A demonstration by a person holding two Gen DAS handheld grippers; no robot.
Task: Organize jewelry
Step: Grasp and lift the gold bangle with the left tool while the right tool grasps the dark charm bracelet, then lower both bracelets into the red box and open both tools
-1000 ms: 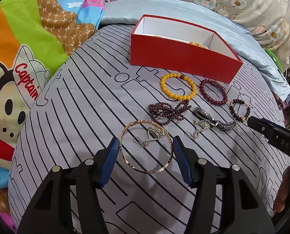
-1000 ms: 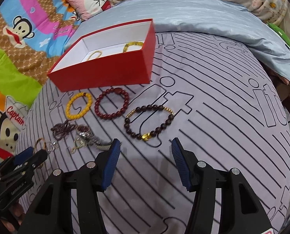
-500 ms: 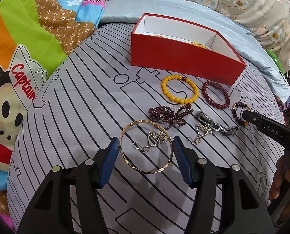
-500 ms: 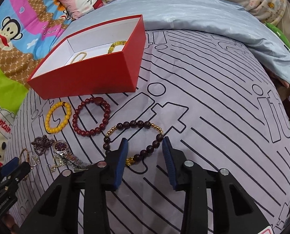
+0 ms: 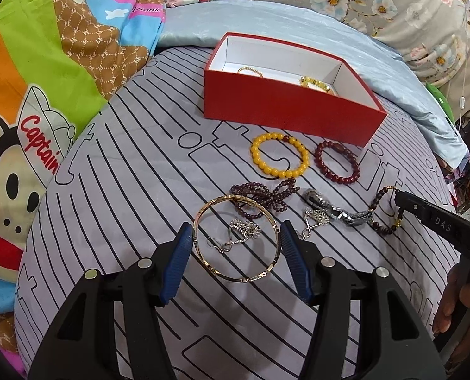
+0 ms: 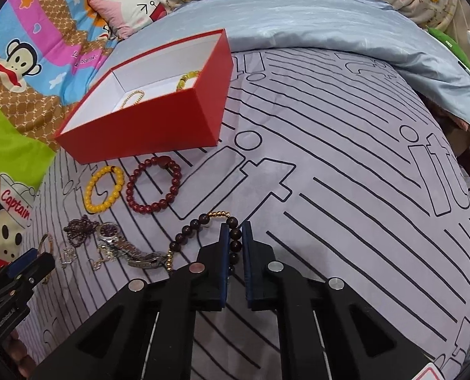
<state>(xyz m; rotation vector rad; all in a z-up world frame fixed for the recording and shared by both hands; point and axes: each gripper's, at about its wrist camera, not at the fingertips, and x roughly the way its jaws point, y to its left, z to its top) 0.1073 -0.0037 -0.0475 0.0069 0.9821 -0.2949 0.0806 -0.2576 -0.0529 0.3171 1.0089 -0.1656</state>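
Dark bead bracelet point(image 6: 203, 224): near arc hidden behind right gripper point(image 6: 235, 231) pads. Gold pieces in red box point(image 5: 285, 114) half-hidden by front wall (type unclear). Bangle point(image 6: 46, 240) mostly hidden.

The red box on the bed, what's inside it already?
Inside the red box lie two gold-coloured pieces: a thin gold chain bracelet on the left and a chunkier yellow-gold bracelet on the right. The near wall hides the front of the floor, so more may lie there.
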